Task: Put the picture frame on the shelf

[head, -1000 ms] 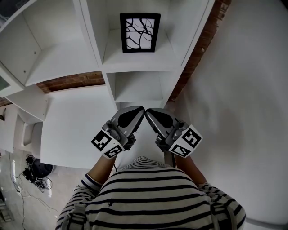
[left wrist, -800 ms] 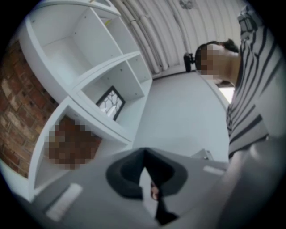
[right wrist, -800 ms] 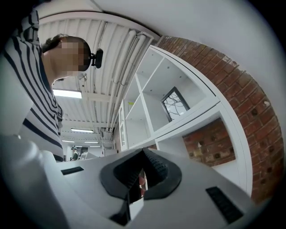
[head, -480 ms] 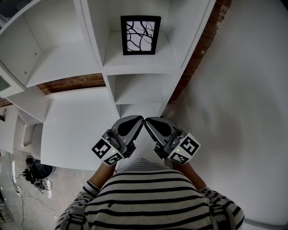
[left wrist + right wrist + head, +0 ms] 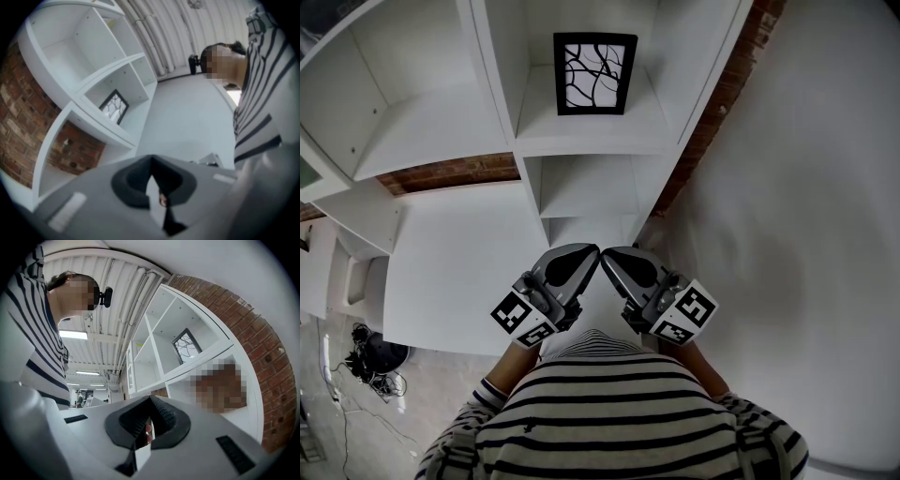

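Picture frame (image 5: 594, 74) is stood upright in a white shelf (image 5: 581, 142) compartment. Left gripper (image 5: 592, 250) and right gripper (image 5: 607, 252) are held with jaws pressed together, the 2 tips nearly touching.

Surroundings, non-task items
Red brick wall (image 5: 448, 172) at rear; person's striped shirt (image 5: 619, 412) along the lower edge; dark cable tangle (image 5: 373, 359) on the pale floor (image 5: 337, 412) (lower left corner); ceiling strip light (image 5: 73, 334) lit overhead.
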{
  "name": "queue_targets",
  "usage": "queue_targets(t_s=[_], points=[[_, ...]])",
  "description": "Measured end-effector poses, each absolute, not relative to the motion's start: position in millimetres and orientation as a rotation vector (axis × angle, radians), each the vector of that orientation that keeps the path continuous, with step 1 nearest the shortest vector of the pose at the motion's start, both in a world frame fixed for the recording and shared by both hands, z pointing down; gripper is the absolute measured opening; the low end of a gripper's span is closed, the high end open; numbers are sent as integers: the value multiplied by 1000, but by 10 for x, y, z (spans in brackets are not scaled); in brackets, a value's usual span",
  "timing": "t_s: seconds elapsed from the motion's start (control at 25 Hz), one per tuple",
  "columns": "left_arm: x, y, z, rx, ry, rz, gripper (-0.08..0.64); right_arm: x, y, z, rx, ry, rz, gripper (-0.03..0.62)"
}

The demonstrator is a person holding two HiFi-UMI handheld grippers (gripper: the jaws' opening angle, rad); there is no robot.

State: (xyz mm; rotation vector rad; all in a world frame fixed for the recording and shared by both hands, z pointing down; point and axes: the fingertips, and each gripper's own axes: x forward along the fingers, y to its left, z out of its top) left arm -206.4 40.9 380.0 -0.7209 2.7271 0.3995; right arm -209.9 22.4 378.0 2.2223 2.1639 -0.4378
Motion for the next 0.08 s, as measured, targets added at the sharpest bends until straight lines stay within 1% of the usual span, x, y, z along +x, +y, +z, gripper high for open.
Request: queue_targets(t_s=[0.08], points=[[-2054,403,3796,-721,2728,392,5,-2089,221,3781,2226,2163,-435,6]])
